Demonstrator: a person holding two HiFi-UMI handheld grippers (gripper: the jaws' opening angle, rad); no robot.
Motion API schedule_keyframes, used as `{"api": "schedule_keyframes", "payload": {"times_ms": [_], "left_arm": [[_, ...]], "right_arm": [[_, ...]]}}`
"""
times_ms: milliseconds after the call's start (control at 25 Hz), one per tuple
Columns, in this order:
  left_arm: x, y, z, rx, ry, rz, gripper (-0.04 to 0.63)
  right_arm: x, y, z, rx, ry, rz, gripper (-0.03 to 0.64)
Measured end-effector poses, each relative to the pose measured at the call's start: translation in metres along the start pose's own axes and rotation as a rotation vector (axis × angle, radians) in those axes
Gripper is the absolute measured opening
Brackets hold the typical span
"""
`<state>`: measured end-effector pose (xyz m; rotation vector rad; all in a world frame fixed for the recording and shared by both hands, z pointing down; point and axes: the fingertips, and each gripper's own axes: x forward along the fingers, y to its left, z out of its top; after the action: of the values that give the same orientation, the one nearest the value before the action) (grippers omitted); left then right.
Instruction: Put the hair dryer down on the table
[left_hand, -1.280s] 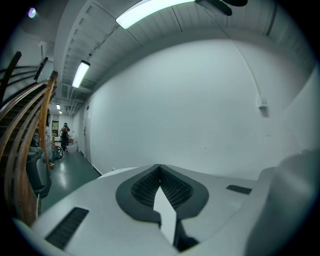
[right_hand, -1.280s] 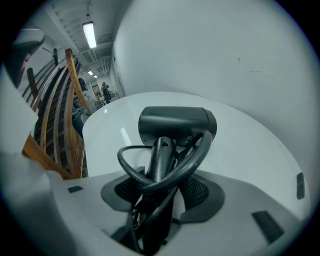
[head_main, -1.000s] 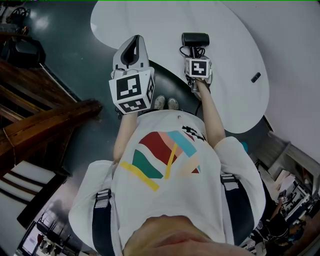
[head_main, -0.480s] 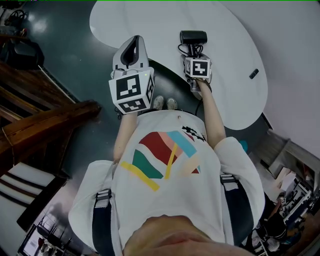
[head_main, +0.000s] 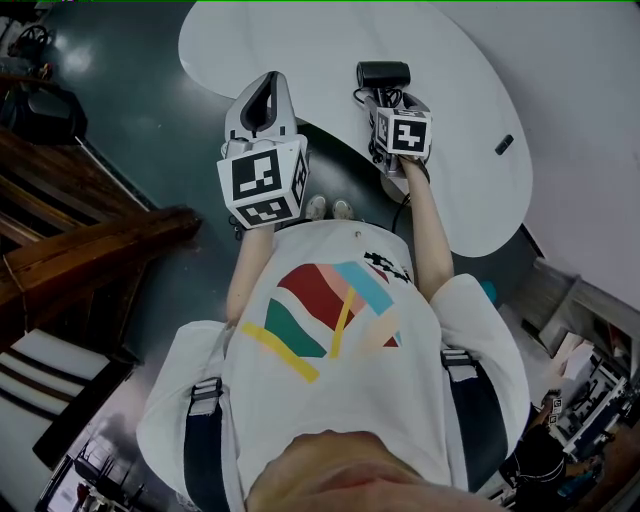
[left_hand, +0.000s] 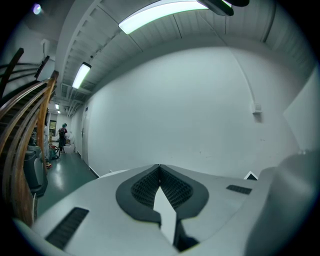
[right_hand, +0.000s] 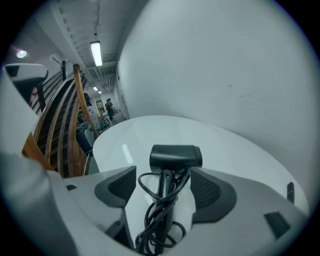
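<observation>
The black hair dryer (head_main: 384, 75) lies on the white table (head_main: 300, 40) with its cord coiled round the handle. My right gripper (head_main: 392, 100) hovers just above it, open. Its jaws have just been opening. In the right gripper view the hair dryer (right_hand: 176, 156) shows between and below the spread pads (right_hand: 122, 186), and neither pad touches it. My left gripper (head_main: 268, 85) is held level at the table's near edge. It is shut, the pad tips (left_hand: 152, 182) meeting with nothing between them.
A small dark object (head_main: 504, 145) lies near the table's right edge. Dark wooden stair rails (head_main: 90, 240) stand to the left on the green floor. The person's shoes (head_main: 330, 207) are under the table's near edge. A white wall rises beyond the table.
My right gripper has risen a little off the hair dryer, which stays lying on the table. The left gripper has kept still.
</observation>
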<state>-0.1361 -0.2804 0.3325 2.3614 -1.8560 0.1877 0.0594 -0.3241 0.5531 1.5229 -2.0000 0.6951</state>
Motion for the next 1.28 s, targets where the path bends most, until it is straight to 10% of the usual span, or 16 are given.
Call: {"api": "schedule_keyframes", "payload": {"times_ms": [480, 1280], "left_arm": [[-0.005, -0.001, 0.012, 0.012, -0.030, -0.011, 0.015], [-0.021, -0.011, 0.062, 0.033, -0.154, -0.052, 0.015]], "right_arm": [[-0.078, 0.026, 0.108, -0.059, -0.343, -0.015, 0.321], [-0.232, 0.057, 0.169, -0.094, -0.812, -0.113, 0.011]]}}
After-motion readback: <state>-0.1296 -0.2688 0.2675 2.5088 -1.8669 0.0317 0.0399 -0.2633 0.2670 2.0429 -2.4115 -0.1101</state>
